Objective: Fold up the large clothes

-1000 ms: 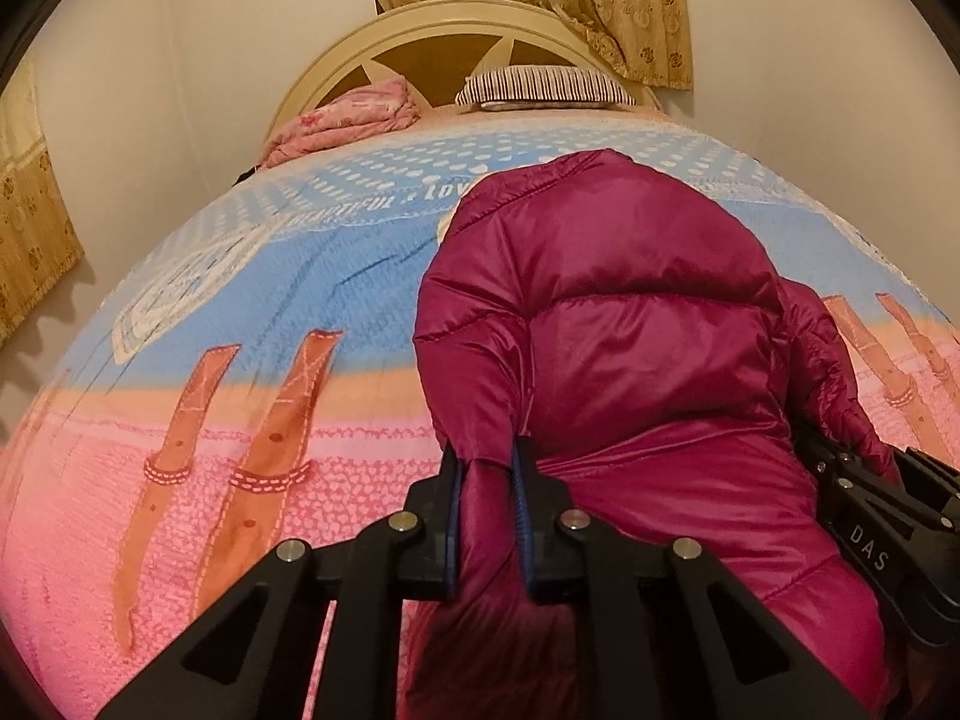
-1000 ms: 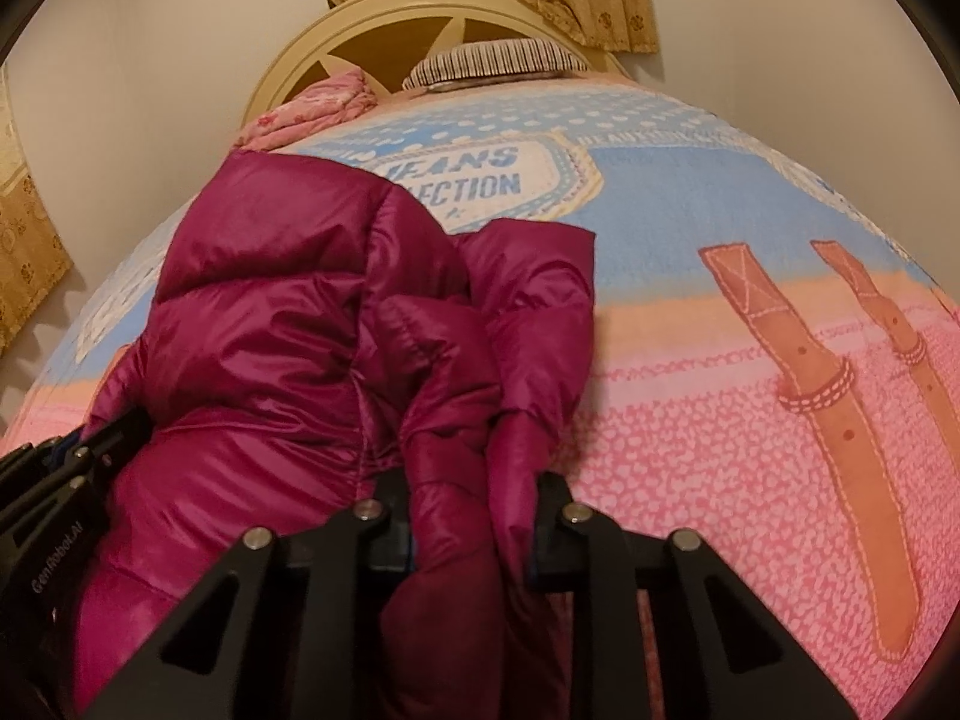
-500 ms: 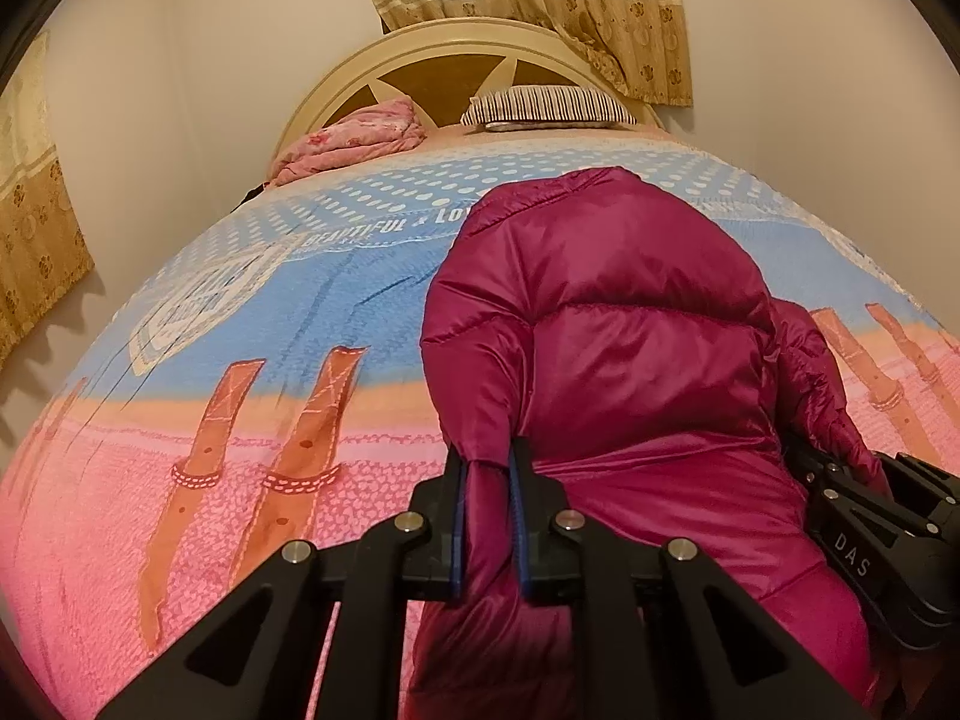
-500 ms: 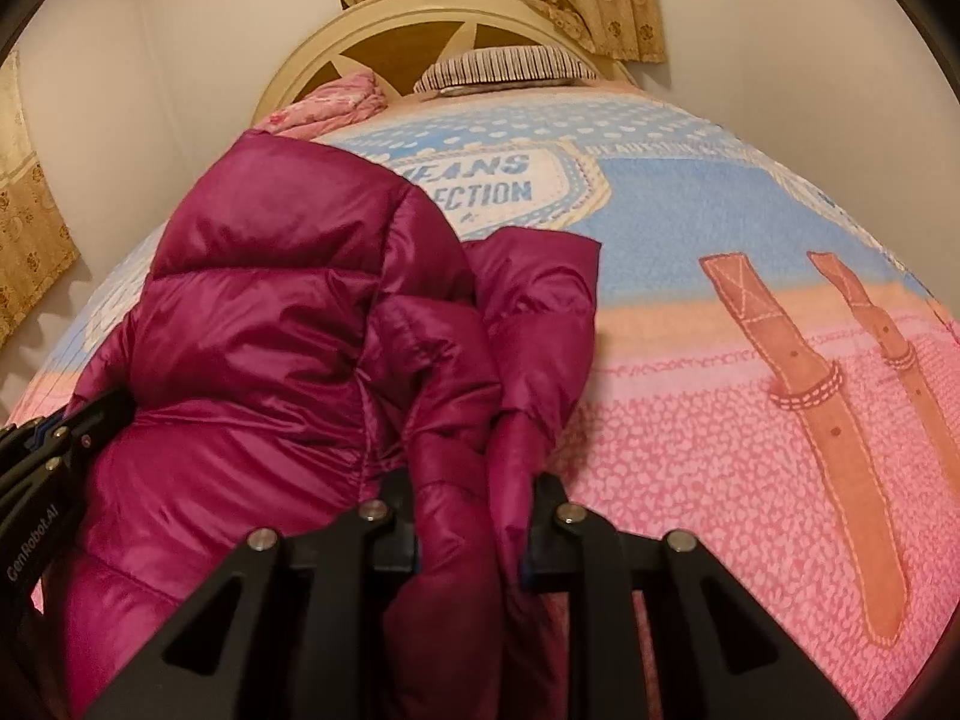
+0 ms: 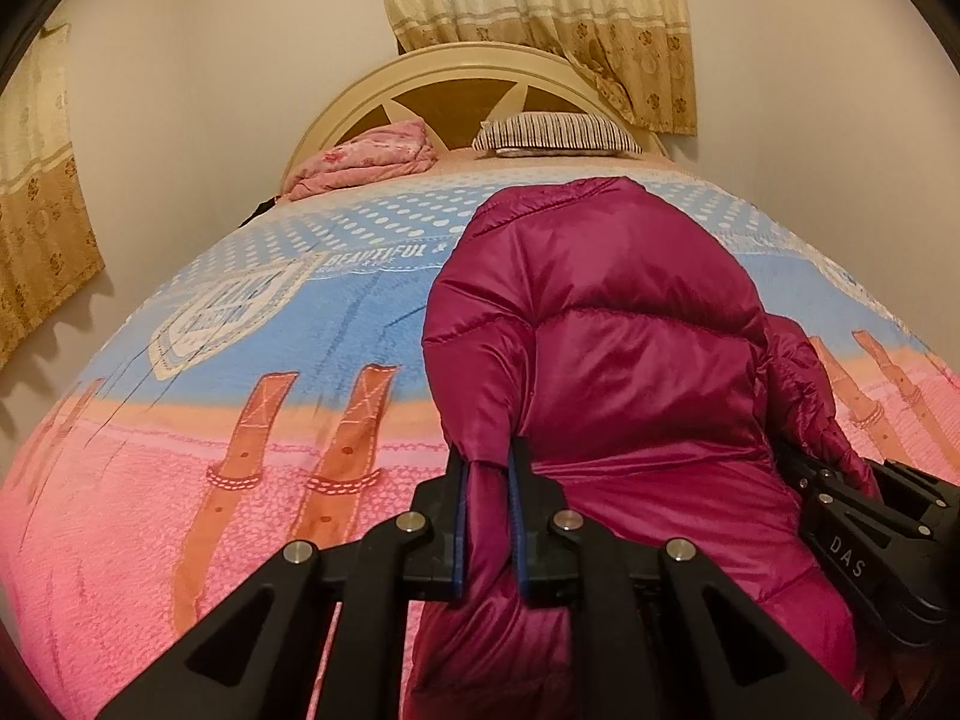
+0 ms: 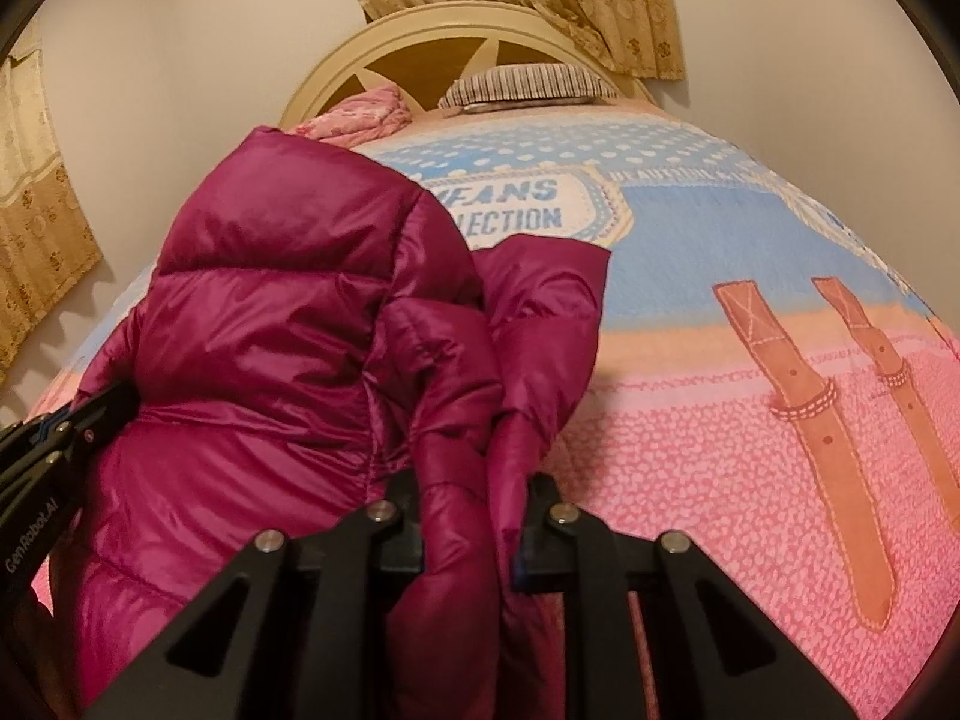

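A magenta puffer jacket [image 5: 612, 348] lies on the bed, its near part raised by both grippers; it also shows in the right wrist view [image 6: 282, 324]. My left gripper [image 5: 487, 474] is shut on the jacket's left edge. My right gripper [image 6: 474, 498] is shut on a thick bunch of the jacket's right side, with a sleeve [image 6: 540, 312] hanging beside it. The right gripper [image 5: 864, 534] shows at the right edge of the left wrist view. The left gripper [image 6: 54, 438] shows at the left edge of the right wrist view.
The bed has a pink and blue printed cover [image 5: 210, 420]. At the far end are a folded pink quilt [image 5: 366, 162], a striped pillow [image 5: 558, 132] and a cream headboard [image 5: 468, 60]. Walls close in on both sides, with curtains [image 5: 540, 12].
Both grippers have moved forward and lower with the jacket still held. The jacket's bulk has shifted toward the headboard.
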`<state>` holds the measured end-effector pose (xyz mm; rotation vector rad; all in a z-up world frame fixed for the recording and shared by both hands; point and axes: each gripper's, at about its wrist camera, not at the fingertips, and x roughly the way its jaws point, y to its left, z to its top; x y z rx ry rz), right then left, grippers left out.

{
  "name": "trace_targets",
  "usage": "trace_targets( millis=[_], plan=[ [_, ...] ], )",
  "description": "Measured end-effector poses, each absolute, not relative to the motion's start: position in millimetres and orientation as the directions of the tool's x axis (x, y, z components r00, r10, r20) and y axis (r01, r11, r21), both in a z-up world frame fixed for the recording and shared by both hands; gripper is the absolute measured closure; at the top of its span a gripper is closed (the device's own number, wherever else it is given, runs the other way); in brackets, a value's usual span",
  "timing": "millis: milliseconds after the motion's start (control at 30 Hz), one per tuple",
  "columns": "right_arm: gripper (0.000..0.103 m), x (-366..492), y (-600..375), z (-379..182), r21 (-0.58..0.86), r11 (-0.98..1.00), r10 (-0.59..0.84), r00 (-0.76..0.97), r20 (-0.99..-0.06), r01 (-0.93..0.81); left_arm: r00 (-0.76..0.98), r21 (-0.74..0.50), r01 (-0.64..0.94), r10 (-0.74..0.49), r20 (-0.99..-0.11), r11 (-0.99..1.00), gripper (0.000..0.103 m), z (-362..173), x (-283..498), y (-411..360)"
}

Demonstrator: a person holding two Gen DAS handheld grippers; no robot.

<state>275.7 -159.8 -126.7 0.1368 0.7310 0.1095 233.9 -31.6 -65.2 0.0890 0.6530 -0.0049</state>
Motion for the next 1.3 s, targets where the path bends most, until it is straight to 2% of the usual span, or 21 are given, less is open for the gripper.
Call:
trace_targets(
  millis=[633, 1300],
  plan=[
    [0.085, 273, -98, -104, 0.157, 0.966, 0.259, 0.746, -0.613, -0.206, 0.829, 0.039, -0.078, 0.087, -0.552, 0.996, 0.094, -33, 199, 43],
    [0.085, 278, -8, -96, 0.163, 0.901, 0.415, 0.691, -0.591, -0.402, 0.818, 0.052, -0.245, 0.235, -0.525, 0.968, 0.095, -22, 167, 137]
  ],
)
